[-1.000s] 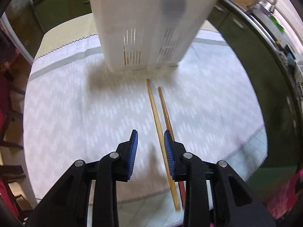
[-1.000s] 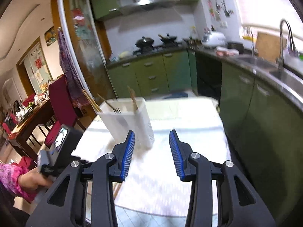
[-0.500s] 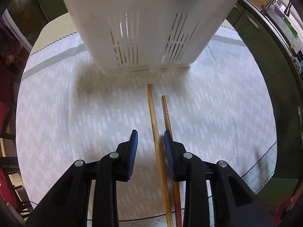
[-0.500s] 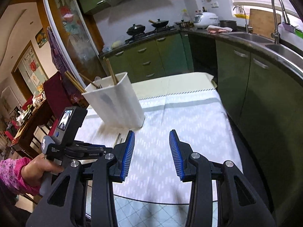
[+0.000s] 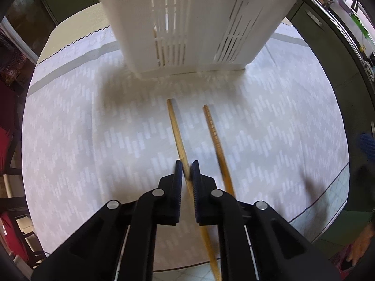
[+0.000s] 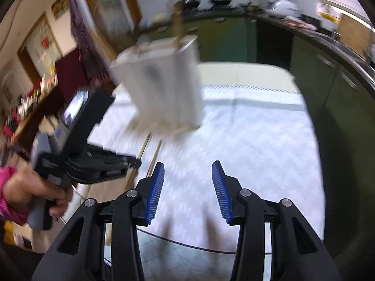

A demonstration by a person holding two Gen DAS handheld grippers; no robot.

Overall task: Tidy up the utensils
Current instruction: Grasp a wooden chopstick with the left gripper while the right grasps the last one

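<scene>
The surface [image 5: 70,140], draped in a pale patterned cloth, carries a white slotted plastic utensil holder [image 5: 194,23]. Just in front of the holder lie two wooden chopsticks, long axes pointing at it. The left gripper [image 5: 186,172] pinches the plain chopstick [image 5: 176,128]; the ridged chopstick [image 5: 213,131] lies free beside it. The right gripper [image 6: 187,187] hangs with fingers spread, empty, farther from the holder.

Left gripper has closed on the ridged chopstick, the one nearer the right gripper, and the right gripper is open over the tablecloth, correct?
Not quite. In the left wrist view the left gripper is shut on the smooth wooden chopstick; the ridged wooden chopstick lies free beside it. The right gripper is open over the white patterned tablecloth.
</scene>
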